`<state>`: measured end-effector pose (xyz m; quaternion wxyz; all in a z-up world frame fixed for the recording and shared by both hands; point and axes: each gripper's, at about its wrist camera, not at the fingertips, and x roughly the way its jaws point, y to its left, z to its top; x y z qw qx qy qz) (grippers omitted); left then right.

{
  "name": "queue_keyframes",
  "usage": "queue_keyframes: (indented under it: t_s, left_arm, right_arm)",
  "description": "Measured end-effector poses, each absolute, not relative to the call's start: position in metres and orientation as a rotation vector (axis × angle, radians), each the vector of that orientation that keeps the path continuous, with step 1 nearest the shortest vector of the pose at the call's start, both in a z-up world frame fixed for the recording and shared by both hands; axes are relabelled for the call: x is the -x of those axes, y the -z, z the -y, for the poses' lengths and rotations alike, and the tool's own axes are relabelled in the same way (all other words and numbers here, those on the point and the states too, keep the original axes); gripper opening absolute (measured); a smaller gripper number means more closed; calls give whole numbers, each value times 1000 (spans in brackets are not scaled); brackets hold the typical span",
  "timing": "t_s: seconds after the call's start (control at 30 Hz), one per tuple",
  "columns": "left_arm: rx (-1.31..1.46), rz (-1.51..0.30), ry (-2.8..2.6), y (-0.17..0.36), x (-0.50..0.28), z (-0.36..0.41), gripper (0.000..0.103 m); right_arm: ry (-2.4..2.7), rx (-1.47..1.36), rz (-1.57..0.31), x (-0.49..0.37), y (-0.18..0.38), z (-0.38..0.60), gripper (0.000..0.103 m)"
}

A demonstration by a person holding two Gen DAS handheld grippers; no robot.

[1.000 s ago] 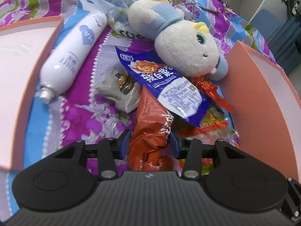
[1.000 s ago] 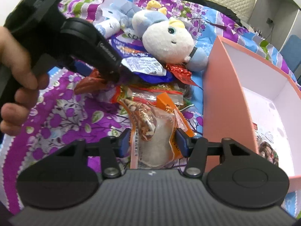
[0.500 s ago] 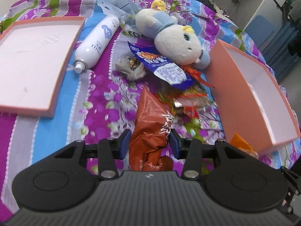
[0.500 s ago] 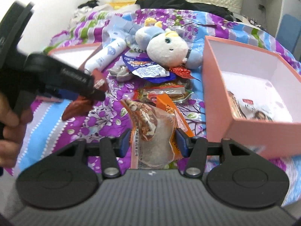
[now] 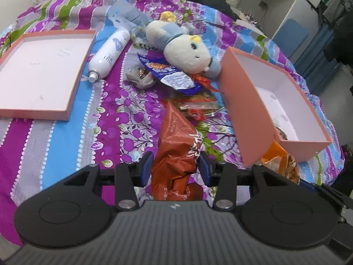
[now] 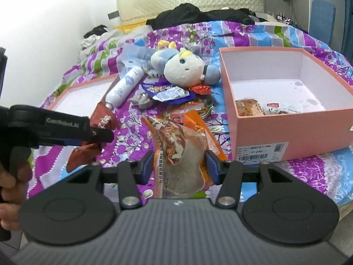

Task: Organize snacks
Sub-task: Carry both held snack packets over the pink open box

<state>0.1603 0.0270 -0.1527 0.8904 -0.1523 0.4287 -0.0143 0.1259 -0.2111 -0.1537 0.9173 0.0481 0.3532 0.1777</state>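
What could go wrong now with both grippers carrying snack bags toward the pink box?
The left gripper pinches only the low end of the long red-brown bag, so it could swing or slip. The right gripper's orange bag hangs close to the pink box's near wall and might catch its rim.

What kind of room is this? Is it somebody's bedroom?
Most likely a bedroom. The snacks lie on a bed with a flowery purple bedspread, a padded headboard stands against the wall, and a plush toy lies among them.
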Motion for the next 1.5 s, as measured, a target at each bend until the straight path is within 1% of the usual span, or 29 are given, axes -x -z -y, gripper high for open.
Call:
queue_keyframes:
  t_s: [0.43, 0.67, 0.9, 1.17, 1.37, 1.5]
  left_arm:
    - [290, -791, 86, 83, -141, 0, 50]
    - [267, -745, 151, 50, -157, 26, 50]
    - [247, -702, 213, 27, -192, 59, 50]
    - [230, -720, 273, 33, -248, 106, 50]
    - [194, -762, 302, 56, -300, 139, 50]
    - [197, -822, 307, 73, -334, 158, 50]
  right_arm:
    - [-335, -128, -599, -110, 99, 243, 53]
    - [-295, -135, -536, -120, 70, 268, 52]
    - [-244, -148, -479, -143, 47, 299, 52]
    - [-175, -168, -494, -189, 53, 339, 52]
    - [-146, -186, -554, -227, 81, 361, 52]
    - [-129, -196, -610, -251, 103, 370, 52]
